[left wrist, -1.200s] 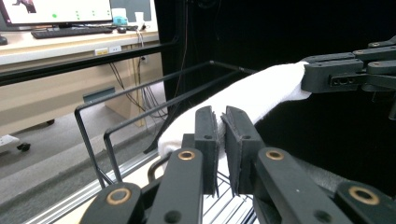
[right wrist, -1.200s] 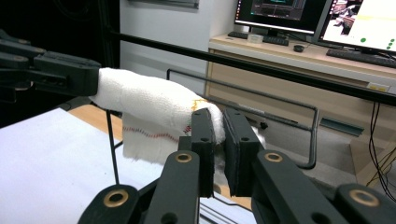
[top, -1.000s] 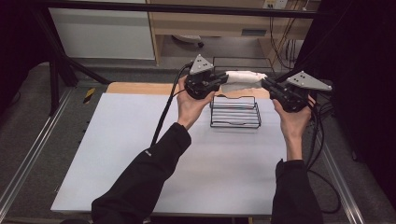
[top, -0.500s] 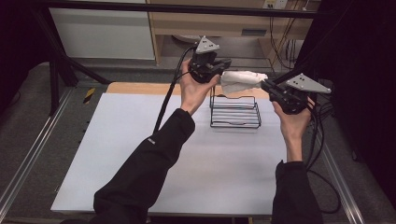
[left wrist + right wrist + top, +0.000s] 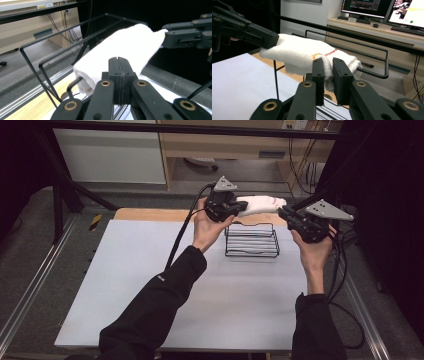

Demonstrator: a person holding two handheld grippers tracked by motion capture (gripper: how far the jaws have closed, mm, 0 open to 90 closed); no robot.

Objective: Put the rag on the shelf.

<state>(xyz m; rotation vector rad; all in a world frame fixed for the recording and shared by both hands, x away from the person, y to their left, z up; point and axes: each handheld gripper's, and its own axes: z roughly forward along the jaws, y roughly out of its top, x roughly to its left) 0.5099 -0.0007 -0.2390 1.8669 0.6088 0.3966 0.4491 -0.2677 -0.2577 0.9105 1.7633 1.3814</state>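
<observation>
Towel (image 5: 261, 204) above rack (image 5: 252, 240), between grippers

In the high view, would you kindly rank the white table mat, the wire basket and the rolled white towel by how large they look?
1. White table mat, by far the largest.
2. Wire basket.
3. Rolled white towel, held above the basket, so it is nearer the camera; even so it looks smaller.

No text, label, brand, number or sign can be read; the writing on the computer monitors (image 5: 387, 10) is too small.
</observation>
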